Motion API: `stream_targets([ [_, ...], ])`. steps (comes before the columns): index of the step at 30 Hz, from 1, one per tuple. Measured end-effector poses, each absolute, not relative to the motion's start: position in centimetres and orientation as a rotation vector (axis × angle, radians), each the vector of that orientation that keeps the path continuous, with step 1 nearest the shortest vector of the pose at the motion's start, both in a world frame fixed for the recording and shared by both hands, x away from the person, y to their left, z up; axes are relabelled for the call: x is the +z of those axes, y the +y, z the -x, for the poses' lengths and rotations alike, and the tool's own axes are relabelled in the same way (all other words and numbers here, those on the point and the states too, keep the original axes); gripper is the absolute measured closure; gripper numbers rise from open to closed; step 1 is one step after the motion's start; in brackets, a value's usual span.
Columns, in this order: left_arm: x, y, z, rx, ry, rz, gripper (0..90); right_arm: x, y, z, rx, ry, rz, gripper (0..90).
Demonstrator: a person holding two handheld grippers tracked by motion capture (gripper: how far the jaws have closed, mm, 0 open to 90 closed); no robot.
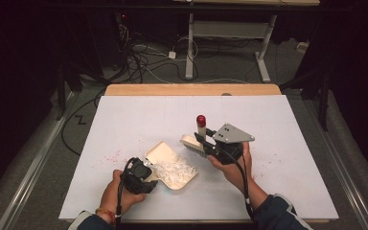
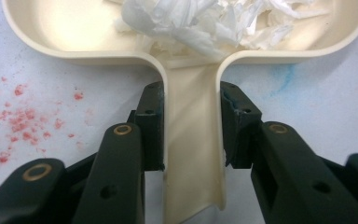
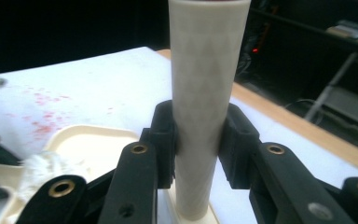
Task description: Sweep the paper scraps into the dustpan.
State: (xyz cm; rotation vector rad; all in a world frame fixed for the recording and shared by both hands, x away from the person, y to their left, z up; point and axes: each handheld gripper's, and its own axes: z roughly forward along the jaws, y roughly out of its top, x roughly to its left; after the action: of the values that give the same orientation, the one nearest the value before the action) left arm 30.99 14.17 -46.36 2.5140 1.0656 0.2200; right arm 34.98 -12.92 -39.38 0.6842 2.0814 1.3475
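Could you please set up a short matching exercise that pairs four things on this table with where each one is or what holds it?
Things:
1. dustpan
2. brush
3. paper scraps
4. red specks

Places or states:
A. piled inside the pan
B. scattered on the bare white table top
C. handle clamped by the left gripper
D. handle clamped by the right gripper

Pairs: 1-C, 2-D, 3-A, 4-B
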Motion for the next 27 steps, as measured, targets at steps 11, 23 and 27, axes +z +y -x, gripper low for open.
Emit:
stream_targets([
  [11,-46.3,14.1,-31.0,0.224,1.066,-2.516,63.3,-38.6,-9.0,-32.6,1.439,2.188,-0.557,70.4],
  [23,-46.3,14.1,-31.0,0.227,1.066,-2.516,63.3,-36.2,-11.3,-33.6,1.461,2.046,-0.616,70.3],
  [27,-46.3,14.0,-31.0,0.23,1.065,-2.518,63.2,-36.4,-12.6,-34.0,1.394,2.011,-0.642,70.3],
])
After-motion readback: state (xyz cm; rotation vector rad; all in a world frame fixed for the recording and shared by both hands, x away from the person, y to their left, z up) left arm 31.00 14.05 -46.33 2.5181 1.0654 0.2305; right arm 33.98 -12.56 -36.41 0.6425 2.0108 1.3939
